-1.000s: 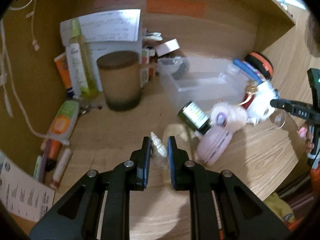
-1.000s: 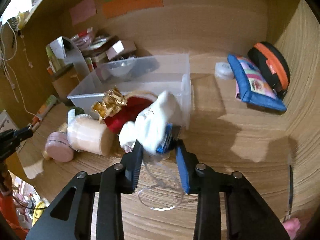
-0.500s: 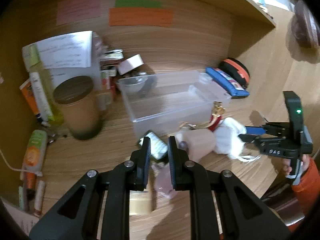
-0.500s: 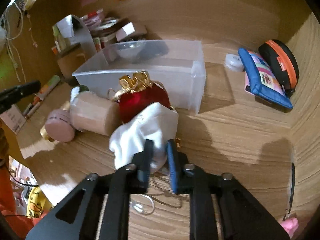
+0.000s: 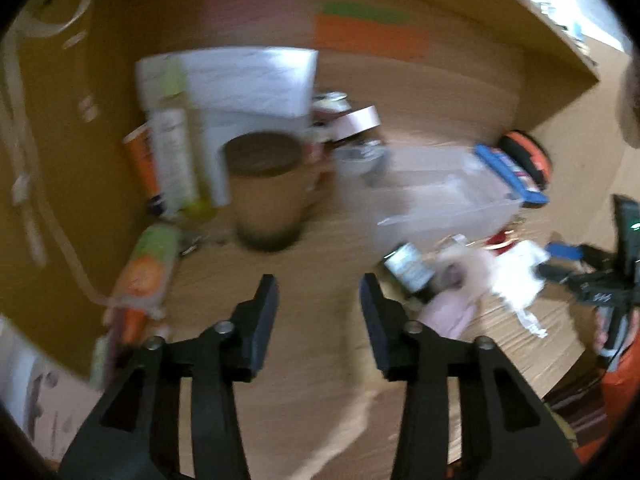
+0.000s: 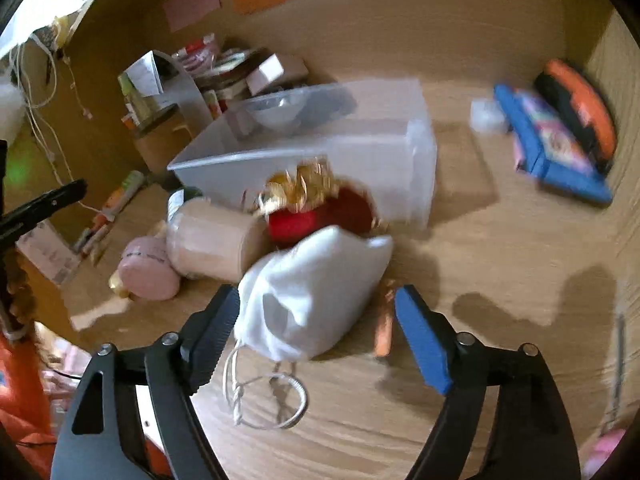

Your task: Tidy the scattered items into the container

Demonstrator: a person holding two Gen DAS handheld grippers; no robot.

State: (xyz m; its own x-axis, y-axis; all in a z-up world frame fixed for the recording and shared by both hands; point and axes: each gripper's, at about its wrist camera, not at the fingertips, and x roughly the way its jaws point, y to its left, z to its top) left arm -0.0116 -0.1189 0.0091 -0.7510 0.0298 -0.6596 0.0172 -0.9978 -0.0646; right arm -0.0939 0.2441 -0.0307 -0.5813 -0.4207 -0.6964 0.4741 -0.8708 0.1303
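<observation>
A clear plastic bin (image 6: 320,160) stands on the wooden desk; it also shows in the left wrist view (image 5: 448,200). In front of it lie a white drawstring pouch (image 6: 312,300), a red pouch with gold trim (image 6: 320,208), a beige jar on its side (image 6: 212,240), a pink round case (image 6: 148,268) and a dark bottle (image 5: 408,268). My right gripper (image 6: 316,332) is open, its jaws on either side of the white pouch. My left gripper (image 5: 318,312) is open and empty over bare desk, left of the pile.
A brown lidded jar (image 5: 268,192), tubes and bottles (image 5: 168,160) and papers crowd the back left corner. A blue pouch (image 6: 552,148) and an orange-black case (image 6: 580,112) lie at the right. The desk's front edge is close behind both grippers.
Both grippers have opened. The right one let go of the white pouch, which now lies on the desk. The left gripper swung left, away from the pile.
</observation>
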